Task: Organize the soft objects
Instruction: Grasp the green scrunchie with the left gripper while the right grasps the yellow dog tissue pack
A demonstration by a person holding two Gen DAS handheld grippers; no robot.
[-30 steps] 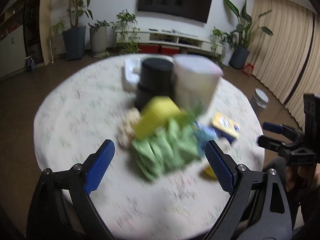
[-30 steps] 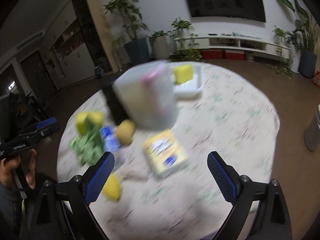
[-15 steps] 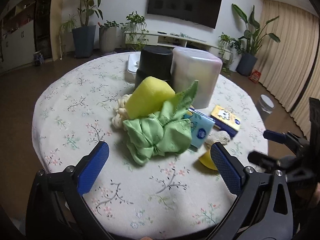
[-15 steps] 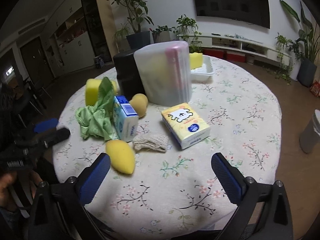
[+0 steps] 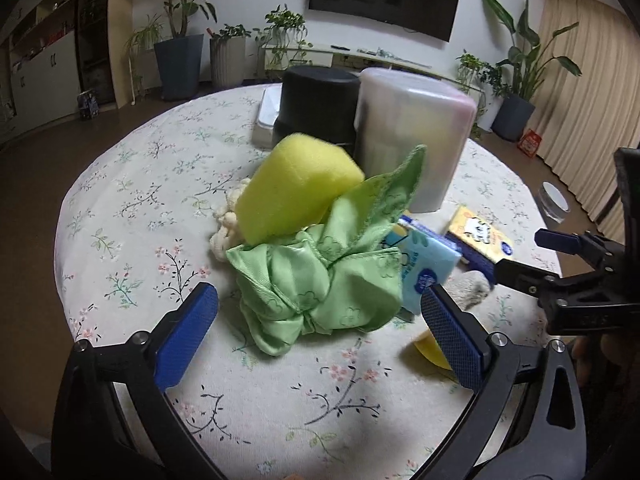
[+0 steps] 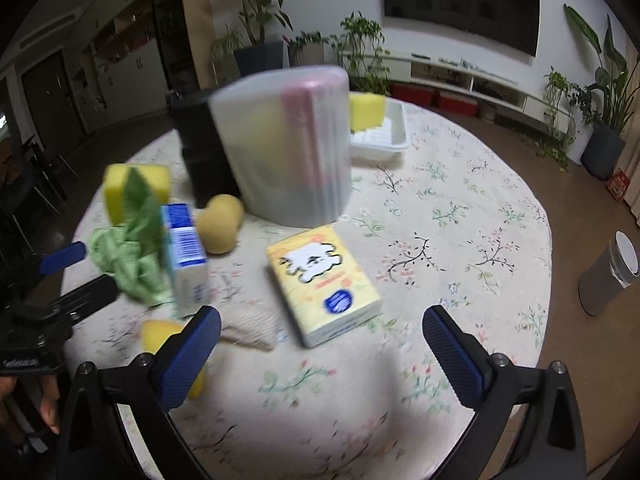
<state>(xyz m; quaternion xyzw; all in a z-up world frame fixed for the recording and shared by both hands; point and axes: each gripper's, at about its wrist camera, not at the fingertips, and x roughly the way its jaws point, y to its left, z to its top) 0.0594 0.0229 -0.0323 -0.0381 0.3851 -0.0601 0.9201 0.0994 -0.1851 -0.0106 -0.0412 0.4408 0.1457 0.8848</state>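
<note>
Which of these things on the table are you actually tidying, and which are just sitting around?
Part of the job:
green cloth
yellow sponge
yellow tissue pack
blue tissue pack
translucent bin

Just lying about:
potted plants
wall TV
grey floor can

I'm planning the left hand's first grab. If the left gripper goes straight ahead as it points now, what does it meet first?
Most likely the crumpled green cloth, lying directly ahead of the open left gripper; depth is uncertain.

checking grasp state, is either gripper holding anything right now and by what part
Nothing is held. The left gripper is open in front of the green cloth; the right gripper is open near the yellow tissue pack.
</note>
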